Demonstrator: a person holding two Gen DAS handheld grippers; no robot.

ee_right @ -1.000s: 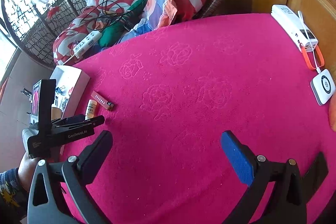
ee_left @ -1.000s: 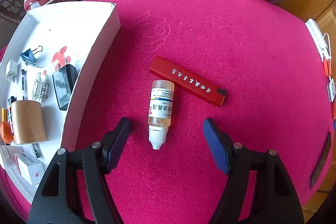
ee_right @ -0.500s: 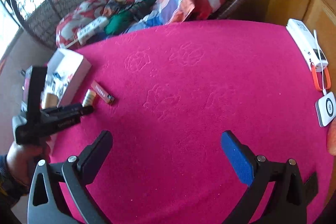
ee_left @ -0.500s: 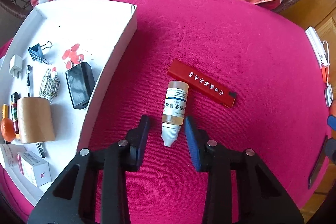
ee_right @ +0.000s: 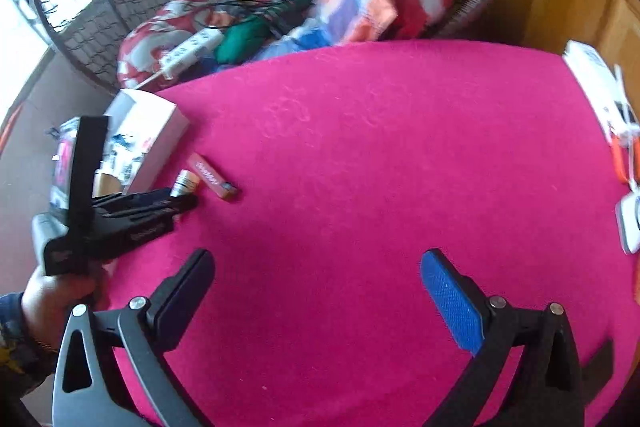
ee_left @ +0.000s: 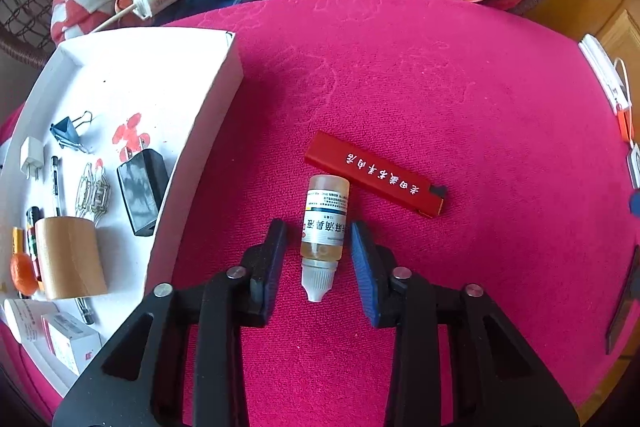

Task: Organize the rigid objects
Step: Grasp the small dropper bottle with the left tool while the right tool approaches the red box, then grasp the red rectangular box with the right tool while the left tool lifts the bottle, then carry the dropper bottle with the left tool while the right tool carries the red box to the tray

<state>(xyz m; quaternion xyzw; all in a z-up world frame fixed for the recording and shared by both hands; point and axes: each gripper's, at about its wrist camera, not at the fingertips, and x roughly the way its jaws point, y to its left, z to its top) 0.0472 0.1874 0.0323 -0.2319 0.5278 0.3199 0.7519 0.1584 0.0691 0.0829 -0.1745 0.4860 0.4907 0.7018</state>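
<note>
One dropper bottle (ee_left: 323, 227), one lighter (ee_left: 375, 173)

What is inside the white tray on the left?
The white tray holds a binder clip, white plug, black charger, pen, metal clips, brown tape roll and small box. The roll partly hides items behind it.
</note>
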